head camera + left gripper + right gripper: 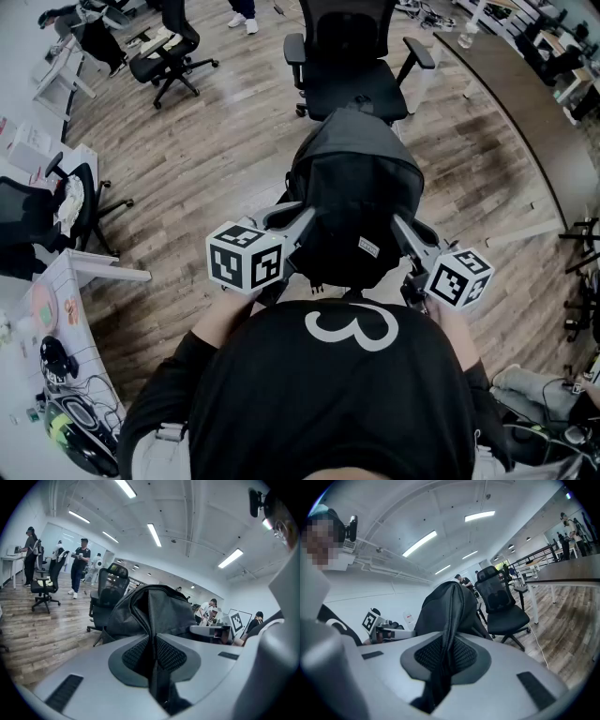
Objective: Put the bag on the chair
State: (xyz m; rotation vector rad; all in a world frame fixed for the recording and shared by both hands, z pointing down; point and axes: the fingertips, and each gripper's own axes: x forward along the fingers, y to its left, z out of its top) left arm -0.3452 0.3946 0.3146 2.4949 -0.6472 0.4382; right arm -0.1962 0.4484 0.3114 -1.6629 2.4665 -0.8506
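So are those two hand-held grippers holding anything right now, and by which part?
Yes, the dark bag: the left hand-held gripper clamps a fold of fabric at its left side, the right hand-held gripper one at its right side.

The dark grey fabric backpack [356, 202] hides the black mesh office chair's [352, 47] seat front. The head view's top edge cuts off the chair's backrest.

i'm looking down at my black shirt [337, 403] with its white looping mark [349, 328], plus pale grey left gripper [152, 654] and right gripper [444, 656] carrying black-and-white marker cubes [246, 256].
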